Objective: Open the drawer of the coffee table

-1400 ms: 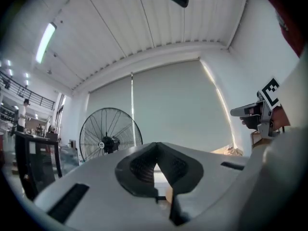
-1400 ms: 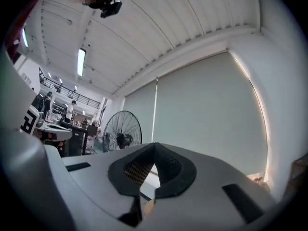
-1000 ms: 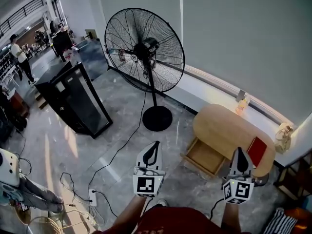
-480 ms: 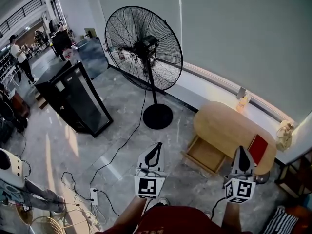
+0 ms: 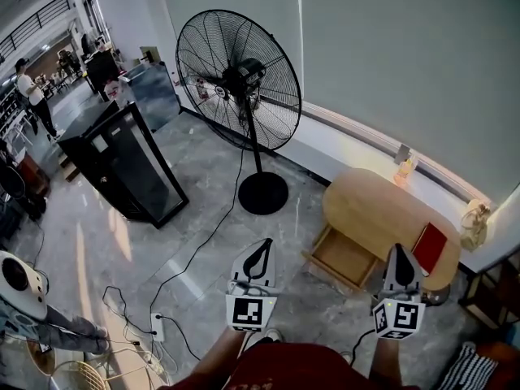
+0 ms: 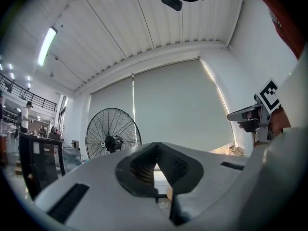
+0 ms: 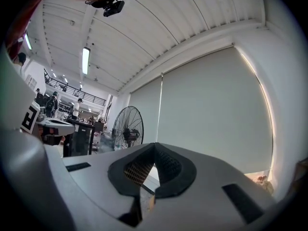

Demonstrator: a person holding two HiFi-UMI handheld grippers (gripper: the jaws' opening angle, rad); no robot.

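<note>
Very little differs from a second ago. At the far left the black cabinet (image 5: 122,165) and the standing fan (image 5: 240,80) keep their places, sliding only a trifle in the head view as the camera drifts. The left gripper (image 5: 260,250) hangs level in front of the person over the grey floor, no more than nudged from where it was. Its jaws are pressed together with nothing between them, the dark pads meeting at the tip in its own view. To its right the drawer (image 5: 343,258) stands pulled out of the coffee table (image 5: 378,210) toward the person, its wooden bottom showing bare, as far out as it was a second ago. The right gripper (image 5: 402,258) overlaps the table's near edge in the head view, yet it is apart from the drawer and touches nothing. Its jaws too are closed on each other and empty. A red book (image 5: 428,249) lies on the right end of the tabletop.

My reading is that the task is already done. The drawer is open and no gripper is on it. The stillness of both hands looks like a pause after the pull, not the start of another. I see nothing left for the task but to draw the grippers away.
</note>
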